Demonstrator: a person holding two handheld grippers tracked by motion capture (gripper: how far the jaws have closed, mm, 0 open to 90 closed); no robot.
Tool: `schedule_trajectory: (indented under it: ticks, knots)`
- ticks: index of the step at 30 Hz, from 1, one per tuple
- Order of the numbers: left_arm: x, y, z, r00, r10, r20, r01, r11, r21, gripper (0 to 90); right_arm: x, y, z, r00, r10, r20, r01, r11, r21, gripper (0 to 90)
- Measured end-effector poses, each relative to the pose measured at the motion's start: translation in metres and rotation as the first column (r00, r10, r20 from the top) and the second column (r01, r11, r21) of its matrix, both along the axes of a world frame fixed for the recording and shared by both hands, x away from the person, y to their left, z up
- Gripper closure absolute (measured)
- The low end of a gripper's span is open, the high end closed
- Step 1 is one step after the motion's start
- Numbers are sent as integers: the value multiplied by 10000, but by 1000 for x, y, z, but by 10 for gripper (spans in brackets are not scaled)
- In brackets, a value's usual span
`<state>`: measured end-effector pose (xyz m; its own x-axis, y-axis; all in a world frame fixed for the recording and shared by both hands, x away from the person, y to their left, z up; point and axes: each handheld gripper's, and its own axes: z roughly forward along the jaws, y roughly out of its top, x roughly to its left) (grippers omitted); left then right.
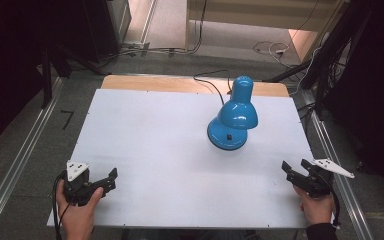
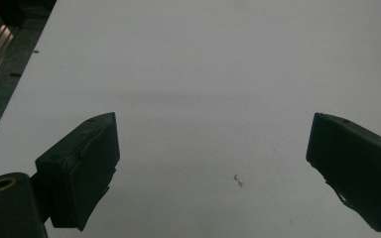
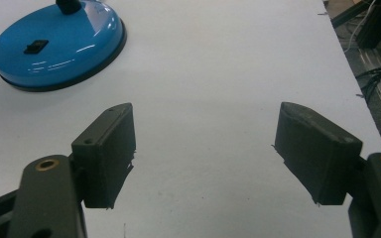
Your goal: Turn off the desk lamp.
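Lamp (image 1: 232,116), blue, stands right of centre toward the far side of my white bench (image 1: 145,150). I hold the left gripper (image 1: 109,181) and right gripper (image 1: 295,167) at the near corners, fingers spread wide, gripping nothing, well apart from it.

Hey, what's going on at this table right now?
A person sits at a white table with a two-jaw gripper in each hand. The left gripper rests near the front left corner and the right gripper near the front right edge, both with jaws spread wide and holding nothing. A blue desk lamp stands toward the far right of the table, its cord trailing off the back. The right gripper is nearer to it and points at its round base; neither touches it.
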<state>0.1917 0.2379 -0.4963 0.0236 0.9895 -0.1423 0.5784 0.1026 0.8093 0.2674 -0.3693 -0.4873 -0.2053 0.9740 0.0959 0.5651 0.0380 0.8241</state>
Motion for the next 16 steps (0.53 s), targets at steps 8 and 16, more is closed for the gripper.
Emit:
schedule_trajectory:
  ticks: [8, 16]
  knots:
    - [0, 0, 0, 10000, -19, -30, 19, 10000, -8, 70, -6, -9, -1, 9998, -200, -33, 200, 9998, -52, 217]
    - [3, 3, -4, 9997, 8, -263, -10, 10000, -83, 70, -12, -22, -3, 9984, -541, -134, 540, 9985, -56, 208]
